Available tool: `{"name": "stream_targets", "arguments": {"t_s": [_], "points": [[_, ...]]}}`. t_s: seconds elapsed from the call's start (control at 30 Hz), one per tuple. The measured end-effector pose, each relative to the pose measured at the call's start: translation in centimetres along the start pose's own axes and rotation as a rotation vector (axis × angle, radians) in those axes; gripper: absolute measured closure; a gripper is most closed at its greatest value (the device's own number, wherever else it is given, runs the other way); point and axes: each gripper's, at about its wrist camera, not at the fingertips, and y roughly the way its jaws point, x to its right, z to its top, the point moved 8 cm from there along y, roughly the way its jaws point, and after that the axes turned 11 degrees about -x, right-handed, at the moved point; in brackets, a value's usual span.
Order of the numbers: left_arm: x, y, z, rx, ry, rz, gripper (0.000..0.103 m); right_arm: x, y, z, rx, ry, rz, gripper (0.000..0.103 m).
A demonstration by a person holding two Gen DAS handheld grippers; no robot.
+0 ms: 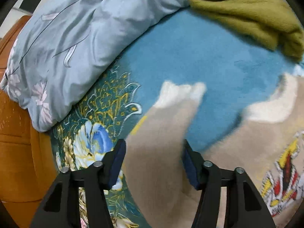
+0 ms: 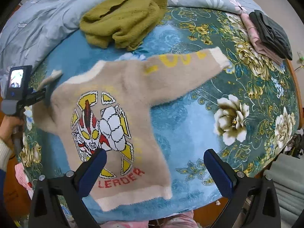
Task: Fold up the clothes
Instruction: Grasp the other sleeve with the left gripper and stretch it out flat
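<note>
A beige fuzzy sweater (image 2: pixel 121 98) with a robot picture and red lettering lies face up on the blue floral blanket (image 2: pixel 190 121). One sleeve (image 2: pixel 182 72) stretches out to the right. The other sleeve (image 1: pixel 157 152) runs between the pads of my left gripper (image 1: pixel 153 144), which is shut on it; its white cuff (image 1: pixel 178 93) sticks out beyond the fingertips. In the right wrist view the left gripper (image 2: pixel 36 96) sits at the sweater's left shoulder, with a hand (image 2: pixel 9 125) on its handle. My right gripper (image 2: pixel 154 152) hovers wide open above the sweater's lower hem, holding nothing.
An olive knit garment (image 2: pixel 121 19) lies crumpled beyond the sweater. A pale blue flowered duvet (image 1: pixel 66 43) is bunched along the far side. Folded pink and dark clothes (image 2: pixel 266 36) are stacked at the far right. The orange-brown bed frame (image 1: pixel 17 152) borders the left.
</note>
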Motion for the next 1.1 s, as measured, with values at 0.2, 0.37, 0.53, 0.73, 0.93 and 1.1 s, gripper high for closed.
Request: {"name": "stream_targets", "arguments": {"t_s": [0.2, 0.37, 0.53, 0.73, 0.93, 1.1], "points": [[-9.3, -0.4, -4.0, 0.075, -0.576, -0.351, 0.092, -1.0, -0.1, -0.4, -0.007, -0.071, -0.035, 0.0], [-14.7, 1.3, -16.0, 0.08, -1.105, -0.654, 0.093, -1.9, 0.1, -0.6, -0.004, -0.098, -0.033, 0.0], [-13.2, 6.4, -24.0, -0.068, -1.296, -0.774, 0.093, -2.8, 0.5, -0.5, -0.017, -0.101, -0.014, 0.0], [-11.9, 9.6, -28.0, -0.144, -1.572, -0.992, 0.092, -4.6, -0.2, -0.3, 0.0, -0.144, -0.005, 0.0], [-15.0, 6.3, -25.2, 0.0, -1.398, -0.939, 0.094, -5.2, -0.9, -0.1, 0.019, -0.169, 0.0, 0.0], [-16.0, 7.1, -25.2, -0.044, -1.366, -0.899, 0.094, -4.1, -1.2, -0.1, 0.031, -0.147, 0.019, 0.0]]}}
